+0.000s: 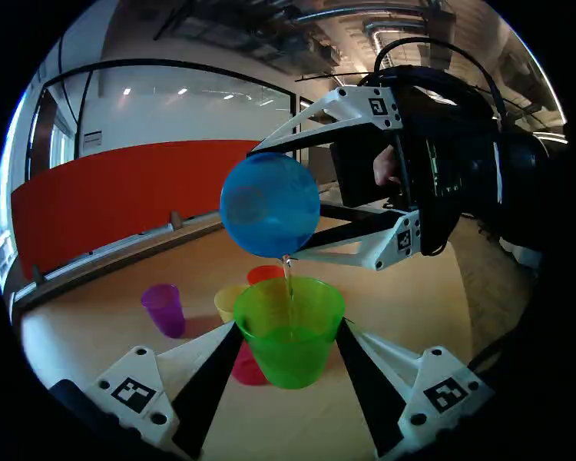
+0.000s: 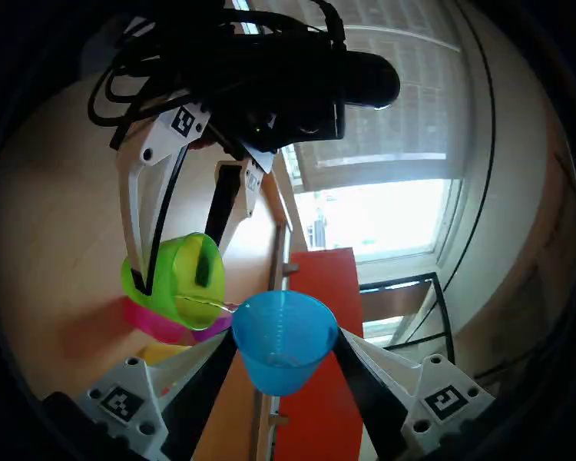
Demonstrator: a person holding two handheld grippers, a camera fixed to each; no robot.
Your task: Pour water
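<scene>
My left gripper [image 1: 289,338] is shut on a green cup [image 1: 289,330], held upright just above the wooden table [image 1: 411,300]. Above it my right gripper [image 1: 284,200] holds a blue cup [image 1: 269,203] tipped on its side, and a thin stream of water [image 1: 289,276] runs from its rim into the green cup. In the right gripper view my right gripper [image 2: 283,346] is shut on the blue cup [image 2: 282,342], whose lip sits over the green cup [image 2: 182,280] held by the left gripper [image 2: 184,253].
A purple cup [image 1: 165,309] stands on the table at the left. Behind the green cup are a yellow cup [image 1: 228,301] and an orange cup [image 1: 265,273], with a pink cup [image 1: 246,369] right under it. A red wall panel [image 1: 127,192] runs behind the table.
</scene>
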